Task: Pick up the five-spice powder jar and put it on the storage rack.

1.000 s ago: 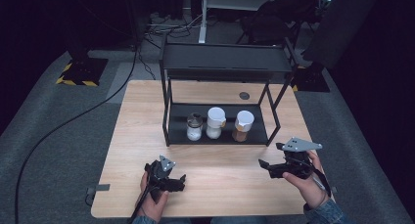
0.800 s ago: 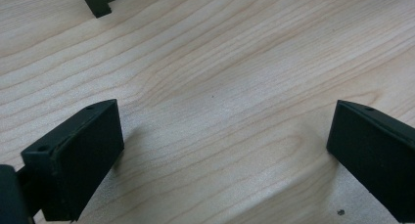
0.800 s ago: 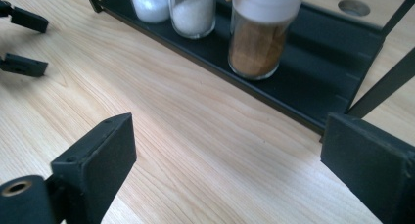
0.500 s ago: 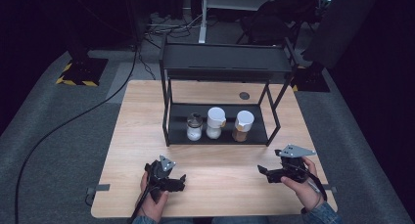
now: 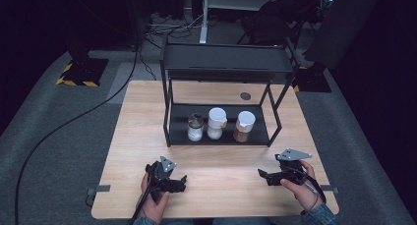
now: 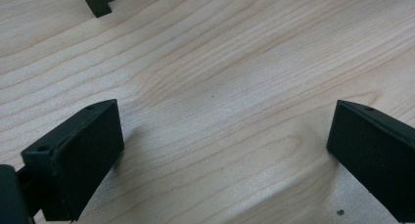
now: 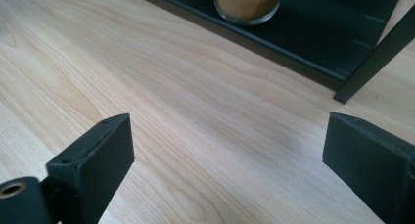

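On the lower shelf of a black two-tier rack (image 5: 223,63) stand three jars: a grey-lidded glass jar (image 5: 195,127), a white-lidded jar of white powder (image 5: 216,123) and a white-lidded jar of brown spice (image 5: 244,126). My left gripper (image 5: 178,182) rests low near the table's front edge, left of centre; its jaws stand open over bare wood (image 6: 225,123). My right gripper (image 5: 264,176) sits front right, open as well (image 7: 226,133), pointing toward the rack. The brown spice jar (image 7: 247,3) shows ahead of it on the shelf (image 7: 323,35).
The light wooden table (image 5: 147,117) has a small dark round cap (image 5: 245,96) behind the rack. A rack foot (image 6: 100,3) and a rack leg (image 7: 377,53) stand ahead of the grippers. Cables (image 5: 74,122) run over the grey floor.
My right gripper has sunk a little toward the front edge and drifted slightly left. The left gripper and the jars have stayed put.
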Action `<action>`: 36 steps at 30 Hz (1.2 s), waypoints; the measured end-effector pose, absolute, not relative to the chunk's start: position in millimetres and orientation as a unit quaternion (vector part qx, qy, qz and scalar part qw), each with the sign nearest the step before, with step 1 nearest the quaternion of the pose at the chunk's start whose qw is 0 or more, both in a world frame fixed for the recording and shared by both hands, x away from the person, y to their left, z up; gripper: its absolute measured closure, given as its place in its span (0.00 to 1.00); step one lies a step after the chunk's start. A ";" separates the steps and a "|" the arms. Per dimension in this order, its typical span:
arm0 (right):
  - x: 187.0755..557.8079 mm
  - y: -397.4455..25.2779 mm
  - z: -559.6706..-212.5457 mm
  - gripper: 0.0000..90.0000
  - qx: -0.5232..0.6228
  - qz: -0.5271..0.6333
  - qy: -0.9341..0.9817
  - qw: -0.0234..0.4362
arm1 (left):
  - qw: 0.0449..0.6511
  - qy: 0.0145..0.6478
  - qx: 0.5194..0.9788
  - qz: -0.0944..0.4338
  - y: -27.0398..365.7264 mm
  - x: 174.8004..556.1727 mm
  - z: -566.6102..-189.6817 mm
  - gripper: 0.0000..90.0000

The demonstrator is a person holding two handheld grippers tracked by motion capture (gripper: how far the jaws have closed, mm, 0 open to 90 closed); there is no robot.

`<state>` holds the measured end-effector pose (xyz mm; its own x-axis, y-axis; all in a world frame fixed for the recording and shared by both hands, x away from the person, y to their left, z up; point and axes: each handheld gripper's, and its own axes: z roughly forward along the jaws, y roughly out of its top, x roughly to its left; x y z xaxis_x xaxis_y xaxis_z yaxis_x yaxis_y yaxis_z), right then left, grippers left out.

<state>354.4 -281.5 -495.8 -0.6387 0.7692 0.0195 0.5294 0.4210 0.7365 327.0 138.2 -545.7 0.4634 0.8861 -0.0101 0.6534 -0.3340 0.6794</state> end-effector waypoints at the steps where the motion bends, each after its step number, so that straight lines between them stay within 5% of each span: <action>1: 354.3 -281.8 -497.2 0.05 0.394 0.367 0.827 0.163 | 0.315 0.484 0.795 0.185 138.2 327.0 -545.8 0.00; 36: 346.9 -297.2 -532.4 0.05 0.419 0.340 0.828 0.150 | 0.314 0.484 0.795 0.185 138.0 326.9 -545.7 0.00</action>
